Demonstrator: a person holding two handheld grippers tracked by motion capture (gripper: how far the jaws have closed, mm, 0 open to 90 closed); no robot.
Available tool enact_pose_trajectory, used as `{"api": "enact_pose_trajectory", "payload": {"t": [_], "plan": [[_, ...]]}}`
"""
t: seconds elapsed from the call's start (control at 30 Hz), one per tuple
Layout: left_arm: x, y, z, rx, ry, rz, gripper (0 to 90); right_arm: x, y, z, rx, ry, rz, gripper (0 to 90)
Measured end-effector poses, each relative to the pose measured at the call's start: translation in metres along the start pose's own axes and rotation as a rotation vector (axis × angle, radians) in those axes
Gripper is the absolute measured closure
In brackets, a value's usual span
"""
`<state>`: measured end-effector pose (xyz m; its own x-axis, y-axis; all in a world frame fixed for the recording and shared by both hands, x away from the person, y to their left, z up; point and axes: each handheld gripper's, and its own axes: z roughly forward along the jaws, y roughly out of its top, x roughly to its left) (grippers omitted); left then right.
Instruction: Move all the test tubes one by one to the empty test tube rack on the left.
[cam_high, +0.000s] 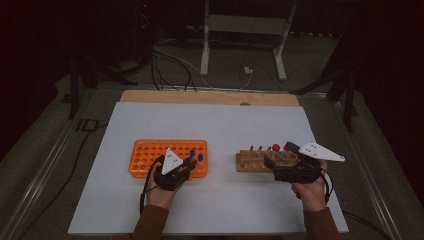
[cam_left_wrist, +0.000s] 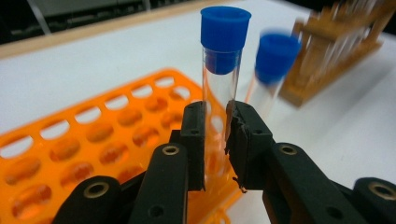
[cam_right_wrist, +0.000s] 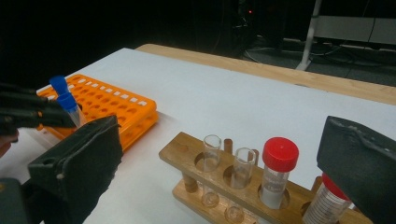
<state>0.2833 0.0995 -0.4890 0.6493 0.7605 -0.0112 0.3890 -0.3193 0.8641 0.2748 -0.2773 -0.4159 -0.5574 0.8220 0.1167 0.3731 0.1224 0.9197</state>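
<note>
Where white table (cam_high: 210, 125) meets dark room — left jaws clamping blue-capped tube (cam_left_wrist: 223, 56), right jaws agape.

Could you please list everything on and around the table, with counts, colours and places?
Orange rack: one, left on the white table.
Blue-capped tubes: two; one gripped by the left tool, one beside it, over the rack's right end.
Wooden rack: one, brown, right.
Clear open tubes: two, in the wooden rack.
Red-capped tubes: two, same rack.
Left tool: black, shut on a tube.
Right tool: black, open at the wooden rack.
</note>
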Motion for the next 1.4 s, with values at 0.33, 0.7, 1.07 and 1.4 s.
{"api": "enact_pose_trajectory", "payload": {"t": [0.33,0.7,1.07,1.4], "plan": [[-0.005,-0.002,0.005,0.057,0.018,0.062,77.0,-0.003,0.001,-0.003,-0.007,-0.011,0.007,0.0],[0.002,-0.004,0.002,0.032,-0.016,-0.018,68.8,-0.006,0.001,-0.004,-0.011,-0.020,0.007,0.0],[0.020,-0.002,-0.016,-0.104,-0.004,-0.164,34.7,-0.012,0.003,-0.009,-0.009,-0.072,-0.010,0.1],[0.024,0.000,-0.021,-0.138,0.051,-0.230,4.3,-0.028,0.001,-0.009,0.007,-0.106,0.014,0.7]]}}
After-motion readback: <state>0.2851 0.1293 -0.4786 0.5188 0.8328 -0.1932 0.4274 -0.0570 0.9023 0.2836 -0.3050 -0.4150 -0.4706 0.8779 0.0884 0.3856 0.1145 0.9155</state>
